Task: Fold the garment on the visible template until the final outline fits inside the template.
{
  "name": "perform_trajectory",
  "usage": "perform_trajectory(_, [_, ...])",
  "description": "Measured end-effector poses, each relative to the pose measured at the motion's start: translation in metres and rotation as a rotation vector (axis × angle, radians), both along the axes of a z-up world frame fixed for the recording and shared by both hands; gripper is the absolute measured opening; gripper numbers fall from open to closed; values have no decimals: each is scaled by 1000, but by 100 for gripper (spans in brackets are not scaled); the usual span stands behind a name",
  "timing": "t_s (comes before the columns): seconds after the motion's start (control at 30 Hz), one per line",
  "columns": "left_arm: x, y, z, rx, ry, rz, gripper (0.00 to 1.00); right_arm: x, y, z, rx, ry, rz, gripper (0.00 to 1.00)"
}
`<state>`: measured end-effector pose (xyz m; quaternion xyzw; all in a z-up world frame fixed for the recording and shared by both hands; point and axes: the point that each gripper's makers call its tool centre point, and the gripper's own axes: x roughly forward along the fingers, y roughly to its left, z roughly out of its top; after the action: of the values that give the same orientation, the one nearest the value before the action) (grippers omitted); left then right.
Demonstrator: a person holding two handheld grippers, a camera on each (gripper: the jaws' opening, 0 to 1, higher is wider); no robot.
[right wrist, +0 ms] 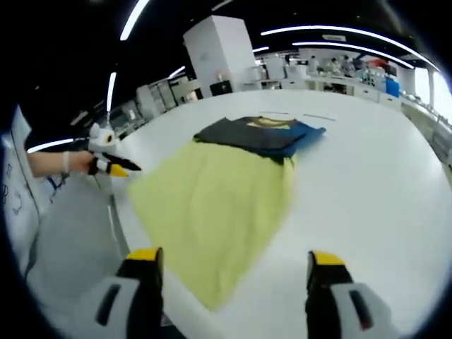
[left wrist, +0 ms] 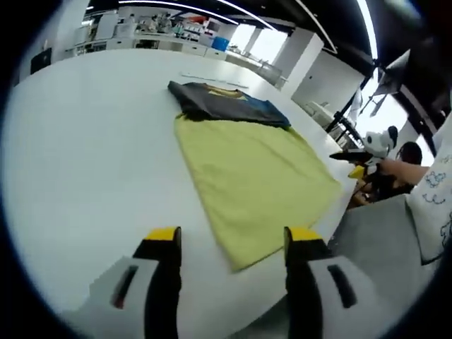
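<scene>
A dark grey and blue folded garment [left wrist: 226, 104] [right wrist: 261, 134] with a yellow print lies at the far end of a yellow-green template sheet [left wrist: 254, 176] [right wrist: 212, 205], overlapping its far edge. The sheet is spread flat on the white table [left wrist: 85, 155] [right wrist: 367, 183]. My left gripper [left wrist: 233, 236] is open above the sheet's near corner, with nothing between its yellow-tipped jaws. My right gripper [right wrist: 235, 258] is open too, hovering over the sheet's opposite near corner. Each gripper also appears small in the other view, off the table's side: the right gripper [left wrist: 357, 157] and the left gripper [right wrist: 113, 166], each held by a hand.
The table edge runs close beside the sheet, with grey floor [left wrist: 381, 240] [right wrist: 70, 233] beyond it. Counters and shelves [left wrist: 162, 32] [right wrist: 339, 70] stand far behind the table. A white pillar [right wrist: 222, 53] rises at the back.
</scene>
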<state>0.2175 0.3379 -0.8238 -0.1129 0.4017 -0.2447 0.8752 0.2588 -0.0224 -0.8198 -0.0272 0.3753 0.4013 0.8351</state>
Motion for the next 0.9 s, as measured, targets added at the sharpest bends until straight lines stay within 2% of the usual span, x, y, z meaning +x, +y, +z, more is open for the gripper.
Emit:
perform_trajectory(0.1, [-4, 0, -2, 0, 8, 0, 52, -5, -2, 0, -4, 4, -1, 83])
perform_trajectory(0.2, [-8, -4, -1, -5, 17, -4, 46, -10, -4, 1, -5, 14, -2, 79])
perform_trajectory(0.33, [-15, -11, -1, -8, 36, -20, 43, -18, -5, 1, 2, 31, -7, 75])
perform_trajectory(0.37, [-16, -11, -2, -9, 39, -22, 41, -20, -5, 1, 6, 39, -7, 72])
perform_trajectory(0.47, [-20, -6, -8, -23, 55, -21, 34, -26, -7, -2, 30, 79, -36, 55])
perform_trajectory(0.5, [-20, -6, -9, -36, 60, -12, 31, -30, -10, -6, 32, 112, -62, 49])
perform_trajectory(0.6, [-22, -8, -9, -59, 76, 13, 25, -35, -14, -13, 32, 134, -81, 41])
perform_trajectory(0.7, [-24, -6, -11, -66, 85, 16, 20, -41, -11, -13, 67, 179, -106, 32])
perform_trajectory(0.8, [-24, -2, -15, -73, 87, 14, 17, -41, -11, -17, 97, 196, -136, 25])
perform_trajectory(0.87, [-22, -2, -15, -85, 89, 28, 15, -43, -9, -21, 138, 261, -172, 17])
perform_trajectory(0.9, [-22, -3, -16, -94, 100, 34, 15, -41, -10, -22, 153, 269, -181, 13])
